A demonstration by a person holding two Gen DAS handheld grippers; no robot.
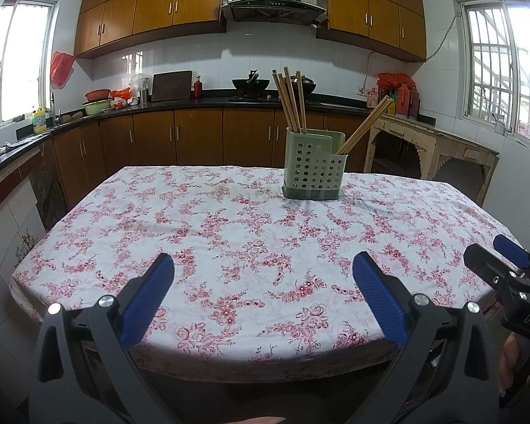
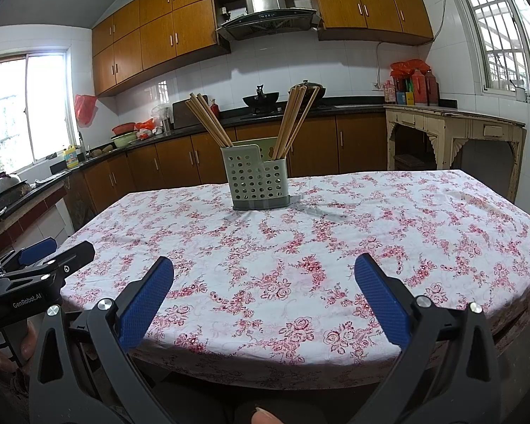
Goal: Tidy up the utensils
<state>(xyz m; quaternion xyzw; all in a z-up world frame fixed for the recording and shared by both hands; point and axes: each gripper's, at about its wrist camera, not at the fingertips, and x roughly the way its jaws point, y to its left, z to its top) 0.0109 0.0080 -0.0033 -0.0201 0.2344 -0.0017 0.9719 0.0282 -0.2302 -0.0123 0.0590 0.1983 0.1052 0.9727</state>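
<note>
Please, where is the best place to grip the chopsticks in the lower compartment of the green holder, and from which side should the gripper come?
Probably grip the chopsticks on their bare upper shafts, well above the holder rim, coming from above with fingers across the bundle. They lean outward, fanned, so only the tops are free; the perforated walls hide the lower ends. Both the left gripper and right gripper are open.

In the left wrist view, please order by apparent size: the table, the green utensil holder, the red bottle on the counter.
1. table
2. green utensil holder
3. red bottle, though it stands farther from the camera.
</note>
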